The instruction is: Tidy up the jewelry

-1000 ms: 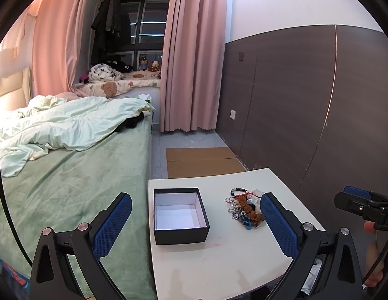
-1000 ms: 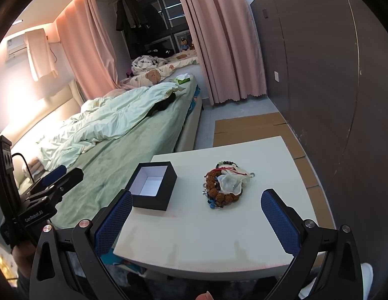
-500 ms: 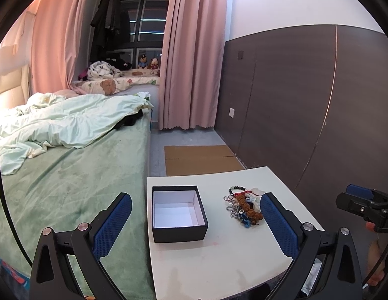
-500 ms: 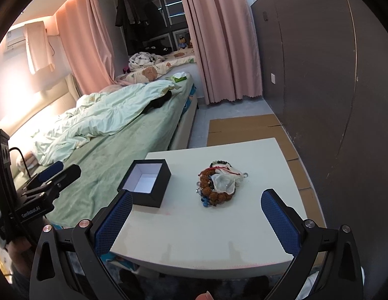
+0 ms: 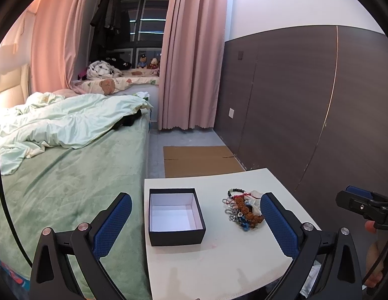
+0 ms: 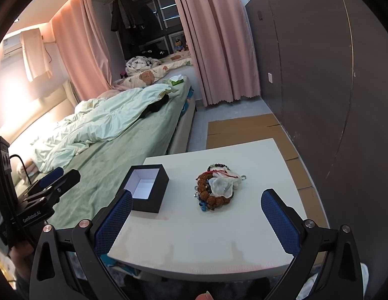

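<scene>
An open black box with a white inside (image 5: 175, 215) (image 6: 146, 187) stands on the left part of a white table (image 5: 219, 257) (image 6: 219, 237). A heap of jewelry (image 5: 242, 210) (image 6: 217, 187), brown bead bracelets, dark beads, a red cord and a clear pouch, lies to the box's right. My left gripper (image 5: 194, 222) is open and empty, held above the table's near edge. My right gripper (image 6: 196, 222) is open and empty, also at the near edge. Each gripper shows at the edge of the other's view.
A bed with green sheet and pale duvet (image 5: 56, 137) lies left of the table. A dark panelled wall (image 5: 306, 100) stands on the right. Flattened cardboard (image 5: 199, 160) lies on the floor beyond the table. Pink curtains (image 5: 191, 62) hang at the back.
Both grippers have drifted slightly; the table and box sit a little differently in each view. The box and jewelry have not moved on the table. Both grippers stay open.
</scene>
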`<state>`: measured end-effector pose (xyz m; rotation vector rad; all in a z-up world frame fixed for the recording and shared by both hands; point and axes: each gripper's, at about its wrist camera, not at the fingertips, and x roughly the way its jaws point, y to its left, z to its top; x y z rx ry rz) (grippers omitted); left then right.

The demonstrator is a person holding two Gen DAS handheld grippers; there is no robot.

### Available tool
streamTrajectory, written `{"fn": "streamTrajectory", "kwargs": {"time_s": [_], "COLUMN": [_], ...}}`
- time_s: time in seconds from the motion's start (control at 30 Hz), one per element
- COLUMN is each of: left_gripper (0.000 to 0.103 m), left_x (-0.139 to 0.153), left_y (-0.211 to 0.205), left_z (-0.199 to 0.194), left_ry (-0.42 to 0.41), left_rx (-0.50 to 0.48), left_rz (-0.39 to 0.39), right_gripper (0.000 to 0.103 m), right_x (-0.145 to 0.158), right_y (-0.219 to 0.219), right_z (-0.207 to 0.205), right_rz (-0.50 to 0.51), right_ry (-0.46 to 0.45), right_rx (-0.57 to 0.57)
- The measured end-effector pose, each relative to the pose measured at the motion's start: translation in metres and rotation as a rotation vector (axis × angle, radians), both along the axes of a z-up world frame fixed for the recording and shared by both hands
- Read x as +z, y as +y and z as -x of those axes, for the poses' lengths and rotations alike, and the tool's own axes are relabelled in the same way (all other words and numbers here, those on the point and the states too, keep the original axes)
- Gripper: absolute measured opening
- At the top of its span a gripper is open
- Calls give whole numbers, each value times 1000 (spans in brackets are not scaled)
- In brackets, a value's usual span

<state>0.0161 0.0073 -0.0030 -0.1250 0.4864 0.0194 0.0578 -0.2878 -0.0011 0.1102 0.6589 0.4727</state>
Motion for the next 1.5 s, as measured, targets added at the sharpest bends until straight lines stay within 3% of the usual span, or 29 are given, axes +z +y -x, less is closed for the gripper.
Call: {"fn": "streamTrajectory", "kwargs": {"time_s": [0.27,0.6,0.77,0.87,1.0,1.2,1.3,1.5], "left_gripper": [102,101,90,85,69,60,47,45], "left_x": [-5,-28,-41,-48,-60,-78,-85,-103], "left_y": [0,-14,-26,-35,-43,-52,-54,-54], "left_z": [-19,-53,-71,-83,-107,-139,-154,-187], "left_ry": [34,128,182,213,282,380,430,529], "left_rx": [-20,-110,-172,-212,-258,-297,-283,-248], "left_rz": [34,119,157,172,207,279,306,367], "right_gripper": [103,98,95,89,85,77,75,68], "right_x": [-10,-54,-77,-92,-111,-131,-137,-154], "right_y": [-6,-42,-51,-54,-54,-44,-42,-31], "right_z": [-18,-60,-76,-87,-106,-134,-146,-178], "right_rz": [-36,-189,-273,-328,-395,-429,-458,-481], "right_ry": [54,273,359,408,479,546,569,645], "right_rx": [-39,-158,-177,-188,-182,-164,-159,-152]}}
